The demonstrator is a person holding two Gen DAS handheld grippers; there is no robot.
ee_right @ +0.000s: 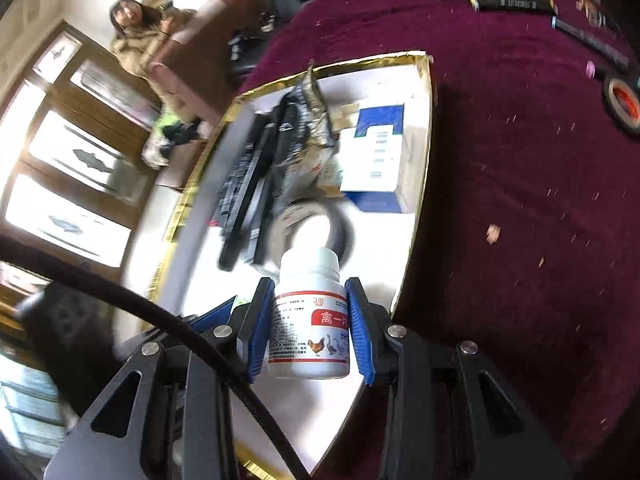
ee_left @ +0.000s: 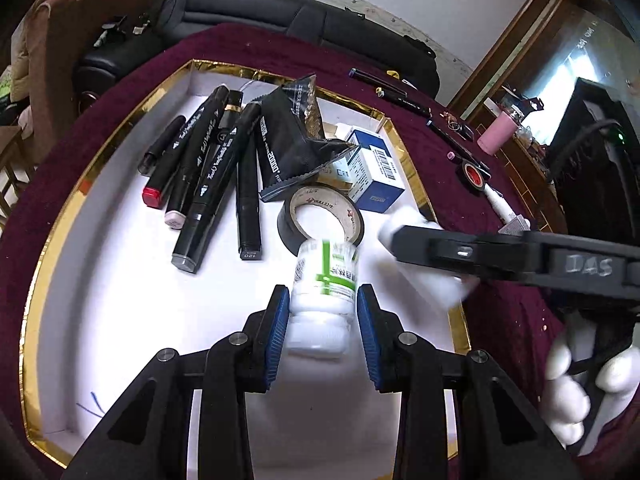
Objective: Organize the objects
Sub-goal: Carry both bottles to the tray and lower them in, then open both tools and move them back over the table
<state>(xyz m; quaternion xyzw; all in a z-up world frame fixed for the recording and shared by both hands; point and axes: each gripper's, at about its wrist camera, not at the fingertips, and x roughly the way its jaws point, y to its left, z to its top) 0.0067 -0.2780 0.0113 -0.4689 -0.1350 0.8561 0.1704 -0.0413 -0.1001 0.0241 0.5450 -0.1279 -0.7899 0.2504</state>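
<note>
My left gripper [ee_left: 324, 294] is shut on a white bottle with a green label [ee_left: 326, 280], cap toward the camera. It hangs over the white, gold-rimmed tray [ee_left: 120, 280]. My right gripper [ee_right: 310, 300] is shut on a white bottle with a red label and poultry pictures [ee_right: 310, 320], over the tray's right edge [ee_right: 420, 200]. In the left wrist view the right gripper's black body [ee_left: 500, 256] reaches in from the right, its bottle only a white blur [ee_left: 404, 220]. The tray holds several black markers [ee_left: 208, 176], a black packet [ee_left: 292, 140], a tape roll [ee_left: 324, 216] and a blue-white box [ee_left: 376, 172].
On the maroon cloth [ee_right: 520, 200] outside the tray lie more markers [ee_right: 508, 2] and a red-cored tape roll [ee_right: 624, 100]. A white-gloved hand [ee_left: 568, 392] grips the right tool. A person [ee_right: 136, 40] sits at the back left. A black sofa [ee_left: 260, 12] stands behind the table.
</note>
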